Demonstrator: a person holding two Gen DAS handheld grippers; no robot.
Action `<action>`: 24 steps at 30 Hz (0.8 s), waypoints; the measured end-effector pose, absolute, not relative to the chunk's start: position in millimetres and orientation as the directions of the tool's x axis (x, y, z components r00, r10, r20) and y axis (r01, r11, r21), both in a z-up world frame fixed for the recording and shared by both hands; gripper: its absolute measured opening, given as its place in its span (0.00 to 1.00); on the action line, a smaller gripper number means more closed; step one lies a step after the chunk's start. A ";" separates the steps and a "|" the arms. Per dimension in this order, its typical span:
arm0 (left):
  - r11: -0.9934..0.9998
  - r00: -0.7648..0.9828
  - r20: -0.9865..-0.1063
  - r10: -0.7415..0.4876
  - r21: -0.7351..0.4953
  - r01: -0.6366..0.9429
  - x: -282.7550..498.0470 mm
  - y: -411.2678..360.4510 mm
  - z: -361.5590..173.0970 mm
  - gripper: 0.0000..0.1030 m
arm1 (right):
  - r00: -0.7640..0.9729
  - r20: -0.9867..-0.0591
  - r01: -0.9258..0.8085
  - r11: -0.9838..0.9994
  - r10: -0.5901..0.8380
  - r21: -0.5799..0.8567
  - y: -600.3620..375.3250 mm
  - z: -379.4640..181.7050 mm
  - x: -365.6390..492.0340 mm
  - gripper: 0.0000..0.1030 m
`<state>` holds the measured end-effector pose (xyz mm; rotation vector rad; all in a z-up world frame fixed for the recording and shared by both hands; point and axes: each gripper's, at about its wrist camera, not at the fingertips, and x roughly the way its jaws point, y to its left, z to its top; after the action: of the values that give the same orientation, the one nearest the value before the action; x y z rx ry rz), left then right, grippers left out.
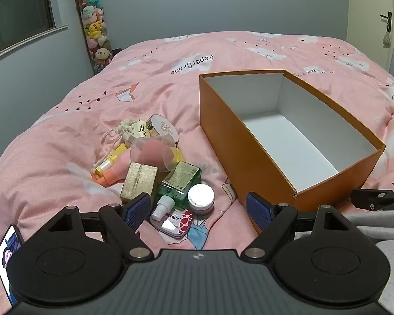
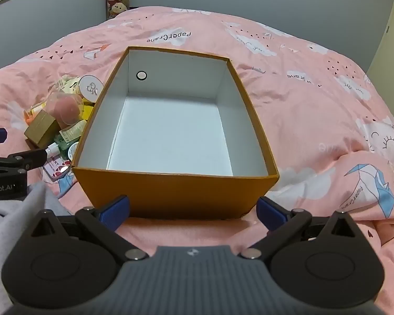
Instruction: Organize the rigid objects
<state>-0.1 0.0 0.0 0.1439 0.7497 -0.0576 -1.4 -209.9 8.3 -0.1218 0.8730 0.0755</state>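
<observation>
- An orange box (image 1: 233, 141), open-topped and white inside, is seen standing on the pink bedspread (image 1: 65, 141); nothing is seen lying in it.
- The left tongs (image 1: 198, 211) are held spread wide, with nothing gripped between the blue pads; they hover over the near end of the pile, left of the box.
- The right tongs (image 2: 193, 210) are likewise held wide open and empty, poised just in front of the box's near short wall, which is framed between the two pads without being touched.
- The clutter is gathered in one heap to the left of the box, close beside its long side.
- Nearest the box in that heap, a white-lidded jar (image 1: 201, 198) is found, with a green bottle (image 1: 181, 181) touching it.
- A mint tin (image 1: 172, 221) lies at the near end, with a small white spray bottle (image 1: 162, 208) resting on it.
- A gold block (image 1: 139, 181) stands further left of the box, beside the green bottle.
- A clear cup with a pink sponge (image 1: 155, 155) lies tipped behind the gold block.
- A round compact (image 1: 164, 128) and a drawstring pouch (image 1: 127, 128) are seen at the far end of the heap.
- A yellow tube (image 1: 109, 161) lies on the side of the heap away from the box.
</observation>
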 end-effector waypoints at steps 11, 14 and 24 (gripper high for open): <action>0.989 0.727 -0.687 -0.003 0.106 0.104 0.1 0.1 0.0 0.94 | 0.635 -0.772 -0.113 0.991 0.014 -0.075 -209.3 7.4 0.1 0.98; 0.989 0.726 -0.688 -0.003 0.106 0.104 0.1 0.0 0.0 0.94 | 0.634 -0.774 -0.109 0.991 0.013 -0.073 -208.9 7.9 0.5 0.98; 0.989 0.724 -0.689 -0.005 0.103 0.105 0.2 0.1 0.1 0.93 | 0.624 -0.781 -0.103 0.992 0.012 -0.068 -209.5 2.9 2.3 0.98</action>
<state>0.2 0.1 0.1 0.1386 0.7590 -0.0609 2.3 -209.5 2.9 -0.1096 0.8952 0.0662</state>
